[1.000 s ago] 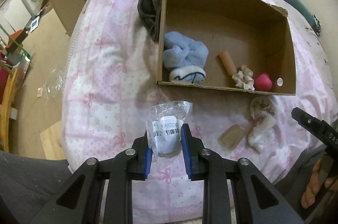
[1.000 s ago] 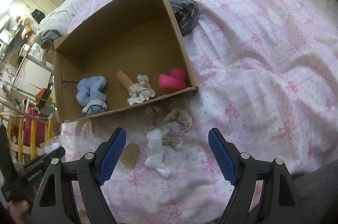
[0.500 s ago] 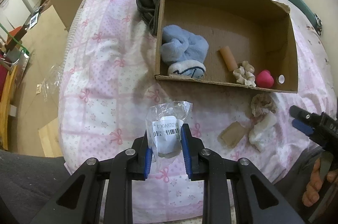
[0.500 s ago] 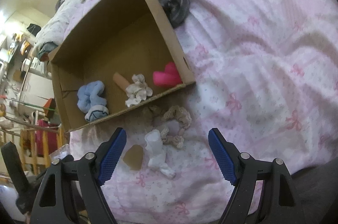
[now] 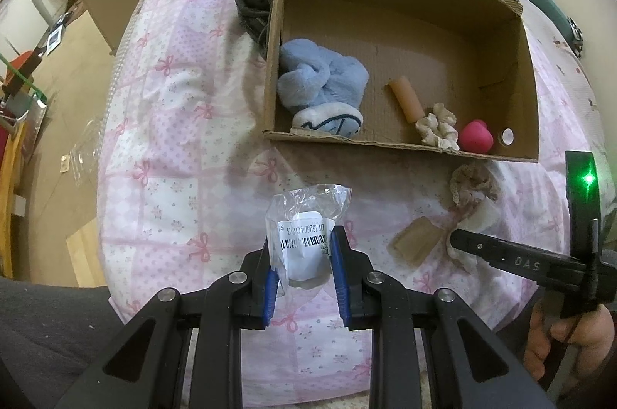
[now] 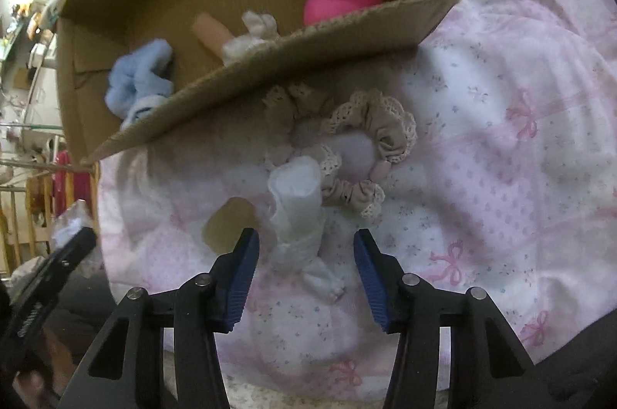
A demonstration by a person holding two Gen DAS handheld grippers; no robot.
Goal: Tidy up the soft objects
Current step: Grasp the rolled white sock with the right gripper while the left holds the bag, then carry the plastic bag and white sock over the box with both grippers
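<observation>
In the left wrist view, the left tool [image 5: 301,268] is clenched on a small clear bag [image 5: 306,233] with a barcode label, held above the bed's [image 5: 162,123] near edge, probably waiting its turn for the cardboard box [image 5: 401,148], which already holds soft things. In the right wrist view, the right tool [image 6: 304,254] has just been closing but grips nothing: the white rolled cloth [image 6: 297,212] lies on the bed between its pads, touching neither, just before the box's near wall.

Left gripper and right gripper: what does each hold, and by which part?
Left gripper clamps the clear plastic bag by its lower end. Right gripper holds nothing; the white roll lies between its jaws.
</observation>
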